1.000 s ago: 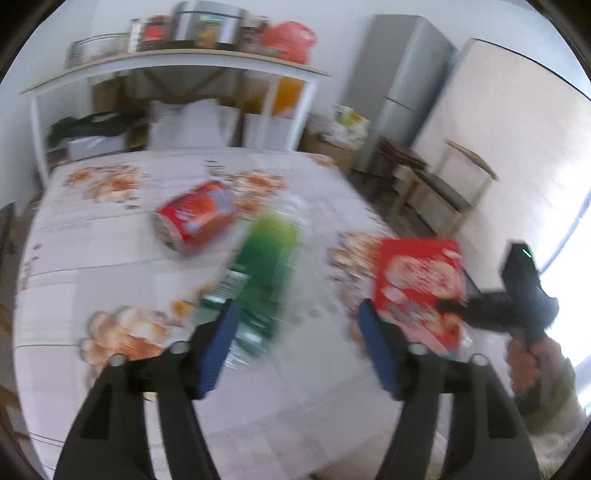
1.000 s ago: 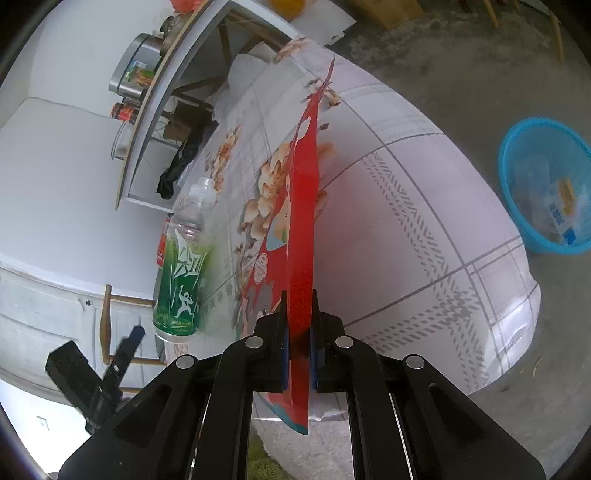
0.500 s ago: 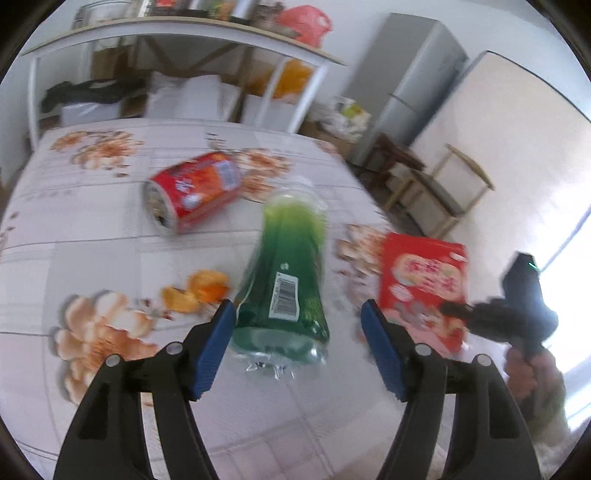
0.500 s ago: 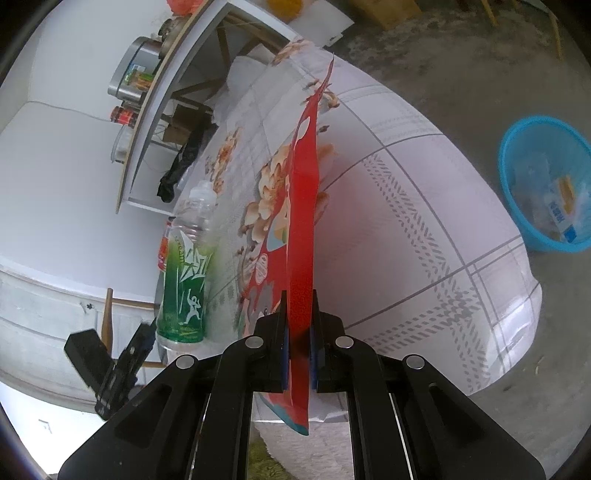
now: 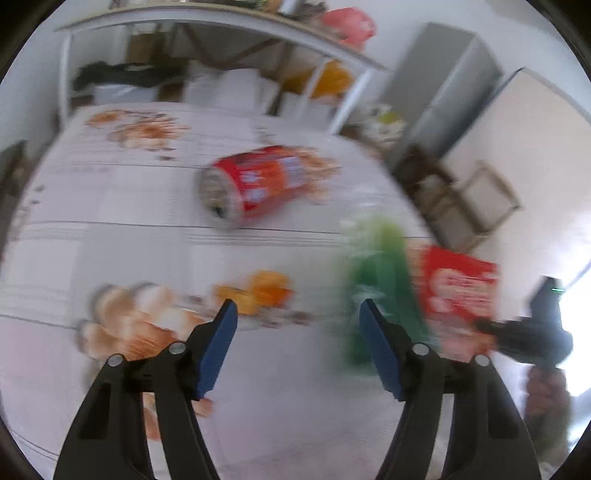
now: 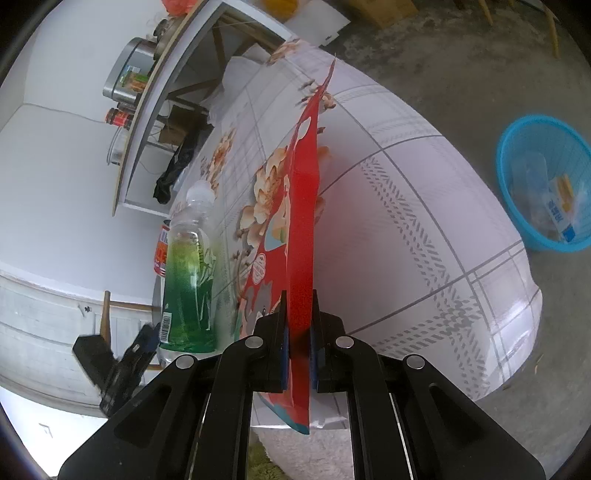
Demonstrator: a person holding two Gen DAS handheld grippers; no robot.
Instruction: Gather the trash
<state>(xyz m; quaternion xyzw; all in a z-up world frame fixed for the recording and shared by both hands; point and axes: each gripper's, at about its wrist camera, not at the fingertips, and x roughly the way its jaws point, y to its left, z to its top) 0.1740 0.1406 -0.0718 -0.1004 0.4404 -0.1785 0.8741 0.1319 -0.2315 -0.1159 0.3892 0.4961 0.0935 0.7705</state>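
Observation:
My left gripper (image 5: 297, 304) hangs low over the flowered table (image 5: 122, 236), its jaws closing with nothing between them. A green plastic bottle (image 5: 380, 280) lies blurred just beyond and right of the right finger. Orange peel scraps (image 5: 258, 291) lie past the left fingertip, and a red can (image 5: 255, 188) lies on its side farther back. My right gripper (image 6: 298, 325) is shut on a flat red snack bag (image 6: 303, 206), held edge-up above the table's near side. The bottle (image 6: 188, 280) lies to its left, the can (image 6: 160, 251) behind it.
A blue basket (image 6: 517, 199) with wrappers in it stands on the concrete floor to the right of the table (image 6: 406, 221). A white shelf rack (image 5: 221, 22) with pots stands behind the table. A grey fridge (image 5: 439, 92) and a chair (image 5: 480, 199) are at the right.
My left gripper has dropped and shifted left: the green bottle, between its fingers half a second ago, now lies right of the right finger. The right gripper and bag have not moved.

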